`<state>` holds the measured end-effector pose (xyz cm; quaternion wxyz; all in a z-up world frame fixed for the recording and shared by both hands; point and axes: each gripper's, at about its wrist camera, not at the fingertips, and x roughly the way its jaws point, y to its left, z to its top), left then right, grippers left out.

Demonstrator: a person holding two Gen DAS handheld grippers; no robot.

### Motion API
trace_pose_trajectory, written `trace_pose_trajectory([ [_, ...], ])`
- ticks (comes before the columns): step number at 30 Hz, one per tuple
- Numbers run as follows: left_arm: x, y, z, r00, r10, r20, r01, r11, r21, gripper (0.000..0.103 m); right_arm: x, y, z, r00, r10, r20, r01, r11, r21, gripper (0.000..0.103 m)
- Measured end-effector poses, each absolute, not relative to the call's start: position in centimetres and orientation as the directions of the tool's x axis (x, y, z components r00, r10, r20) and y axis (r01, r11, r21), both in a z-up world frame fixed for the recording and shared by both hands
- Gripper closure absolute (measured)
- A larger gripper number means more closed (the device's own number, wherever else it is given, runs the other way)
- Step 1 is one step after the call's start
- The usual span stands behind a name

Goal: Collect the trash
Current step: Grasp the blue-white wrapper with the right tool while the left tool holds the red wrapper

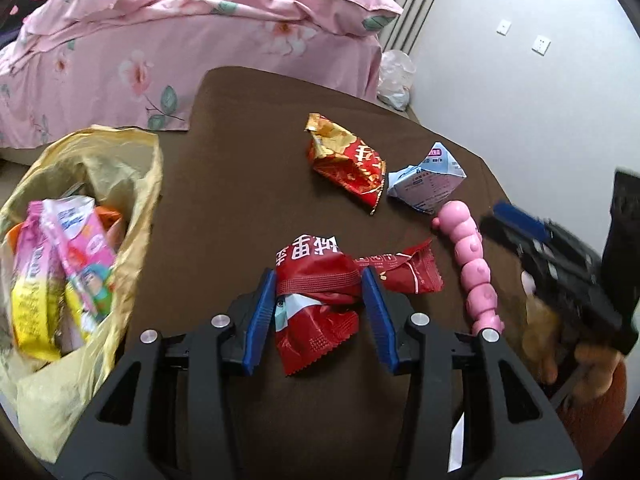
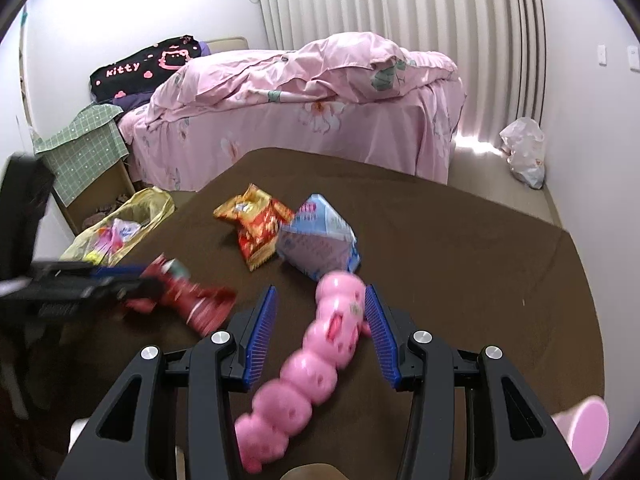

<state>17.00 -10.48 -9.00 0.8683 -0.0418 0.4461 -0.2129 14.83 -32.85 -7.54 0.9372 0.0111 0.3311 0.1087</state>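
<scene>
My left gripper (image 1: 319, 274) points down at the brown tabletop (image 1: 240, 160), and its blue pads touch both sides of a crumpled red wrapper (image 1: 316, 312) that still rests on the cloth. A second red wrapper (image 1: 408, 272) lies just to its right. Beyond them sit a red-and-gold snack bag (image 1: 348, 160) and a blue-and-white paper pack (image 1: 428, 184). My right gripper (image 2: 321, 290) is open over a pink beaded caterpillar toy (image 2: 320, 360). The toy's head is near the right pad, and the left pad stands clear of it. A yellow trash bag (image 1: 132, 184) holding several wrappers stands open at the table's left edge.
A bed with pink floral bedding (image 1: 160, 40) stands behind the table. A white plastic bag (image 2: 524, 148) lies on the floor by the curtain. A pink round object (image 2: 588, 424) shows at the lower right. A person's hand (image 1: 540, 344) holds the right gripper.
</scene>
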Motion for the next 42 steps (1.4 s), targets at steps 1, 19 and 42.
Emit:
trace_pose_trajectory([
  [1, 16.8, -10.4, -9.0, 0.511, -0.406, -0.758, 0.331, 0.906, -0.263, 0.058, 15.3, -32.5, -7.4, 0.76, 0.205, -0.617, -0.194, 0.977, 0.086, 0.06],
  [19, 15.0, -9.2, -8.5, 0.538, -0.379, -0.753, 0.287, 0.922, -0.259, 0.048, 21.4, -31.6, -6.7, 0.733, 0.121, -0.67, -0.039, 0.99, 0.136, 0.041],
  [42, 14.7, -7.1, -8.3, 0.544, -0.409, -0.733, 0.256, 0.913, -0.319, 0.048, 18.1, -30.2, -10.1, 0.62, 0.097, -0.779, -0.181, 0.983, -0.022, 0.039],
])
